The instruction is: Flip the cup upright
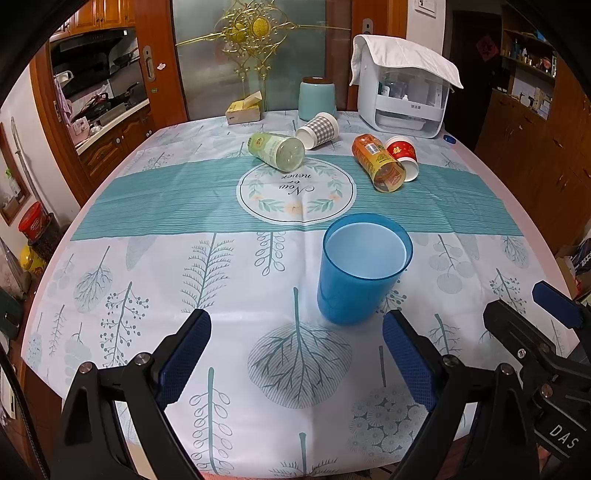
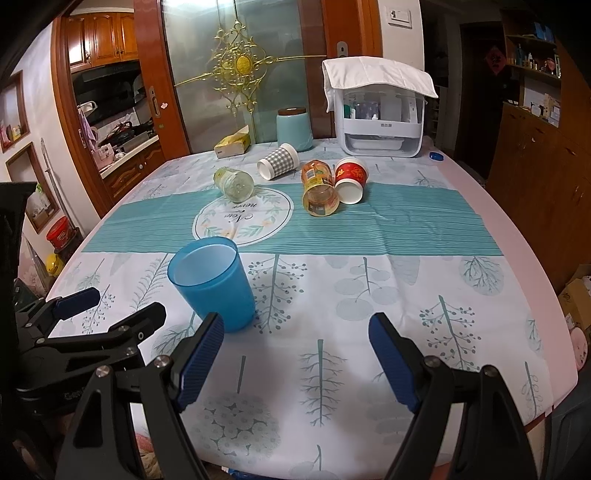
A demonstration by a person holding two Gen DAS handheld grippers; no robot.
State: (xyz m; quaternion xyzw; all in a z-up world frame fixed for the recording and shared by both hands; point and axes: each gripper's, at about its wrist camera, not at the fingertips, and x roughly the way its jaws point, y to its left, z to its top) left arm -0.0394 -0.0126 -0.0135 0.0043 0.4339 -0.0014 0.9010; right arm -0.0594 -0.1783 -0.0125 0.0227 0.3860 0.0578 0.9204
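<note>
On the tablecloth (image 1: 155, 258): one upright blue cup (image 1: 364, 267), four toppled containers.

A frosted glass door (image 1: 255, 55) with gold ornament stood top centre. Wooden cabinets (image 1: 103, 14) and a kitchen counter (image 1: 110, 122) filled upper left; dark shelves (image 2: 532, 66) upper right.

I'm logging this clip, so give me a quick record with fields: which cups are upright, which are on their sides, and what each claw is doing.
upright: blue cup, mouth up, near table edge
on sides: checked cup, red cup, green jar, orange jar
left claw: open, empty, short of blue cup
right claw: open, empty, blue cup to its left
surface: patterned tablecloth
</note>
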